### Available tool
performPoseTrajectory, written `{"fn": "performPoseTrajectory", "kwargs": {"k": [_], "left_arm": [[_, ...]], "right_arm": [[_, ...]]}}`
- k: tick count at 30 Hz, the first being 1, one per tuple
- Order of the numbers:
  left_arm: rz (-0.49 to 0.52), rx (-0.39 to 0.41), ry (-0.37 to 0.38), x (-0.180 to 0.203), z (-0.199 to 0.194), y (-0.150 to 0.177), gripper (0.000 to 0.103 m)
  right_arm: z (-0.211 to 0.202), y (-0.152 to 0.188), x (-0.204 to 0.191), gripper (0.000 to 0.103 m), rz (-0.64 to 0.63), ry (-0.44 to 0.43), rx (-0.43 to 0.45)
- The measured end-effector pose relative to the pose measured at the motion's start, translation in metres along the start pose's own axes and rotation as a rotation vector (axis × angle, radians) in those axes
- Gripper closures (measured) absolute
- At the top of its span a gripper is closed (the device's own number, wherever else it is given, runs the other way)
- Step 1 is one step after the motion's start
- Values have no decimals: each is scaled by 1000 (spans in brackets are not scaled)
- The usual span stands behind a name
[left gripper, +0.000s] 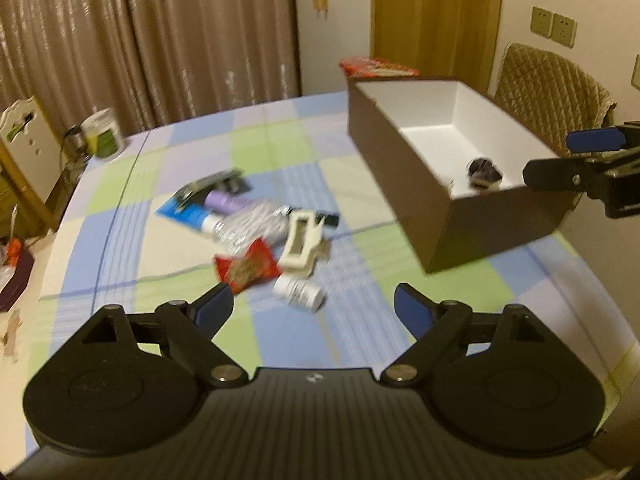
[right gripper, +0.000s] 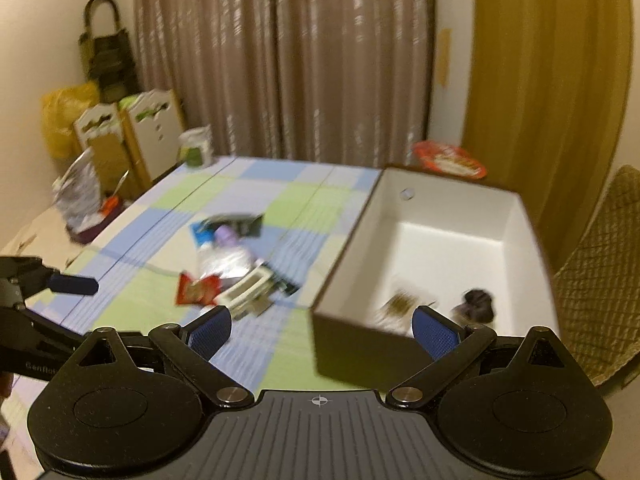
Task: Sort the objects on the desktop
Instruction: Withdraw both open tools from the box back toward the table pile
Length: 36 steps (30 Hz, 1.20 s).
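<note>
Left claw point(left gripper: 314, 306), jaws wide and empty, hangs just short of the pile point(left gripper: 256, 232) at frame centre, nearer it than the equally wide right claw point(right gripper: 322, 330), with the box point(left gripper: 452, 196) upper right

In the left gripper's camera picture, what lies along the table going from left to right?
Green-and-white canister → purple tube → red snack packet → cream clip → open brown box → the other gripper at the right edge.
</note>
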<state>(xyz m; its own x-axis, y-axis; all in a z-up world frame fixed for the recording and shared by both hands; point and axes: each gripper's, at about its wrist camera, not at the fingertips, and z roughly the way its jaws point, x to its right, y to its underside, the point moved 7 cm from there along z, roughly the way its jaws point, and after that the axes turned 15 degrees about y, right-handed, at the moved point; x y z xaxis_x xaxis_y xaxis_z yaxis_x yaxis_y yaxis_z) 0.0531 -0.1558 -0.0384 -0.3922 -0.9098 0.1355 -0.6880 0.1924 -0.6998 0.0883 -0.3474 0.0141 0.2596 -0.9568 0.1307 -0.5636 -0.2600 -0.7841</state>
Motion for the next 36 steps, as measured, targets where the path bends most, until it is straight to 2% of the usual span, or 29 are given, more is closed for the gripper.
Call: {"fn": "performPoseTrajectory", "kwargs": {"k": [11, 36], "left_arm": [[-49, -22, -29, -21, -21, 31, 16], [-89, -37, -16, -33, -16, 41, 8]], "right_arm": [[2, 18, -43, 4, -112, -62, -38], [16, 29, -78, 4, -251, -120, -98]]}}
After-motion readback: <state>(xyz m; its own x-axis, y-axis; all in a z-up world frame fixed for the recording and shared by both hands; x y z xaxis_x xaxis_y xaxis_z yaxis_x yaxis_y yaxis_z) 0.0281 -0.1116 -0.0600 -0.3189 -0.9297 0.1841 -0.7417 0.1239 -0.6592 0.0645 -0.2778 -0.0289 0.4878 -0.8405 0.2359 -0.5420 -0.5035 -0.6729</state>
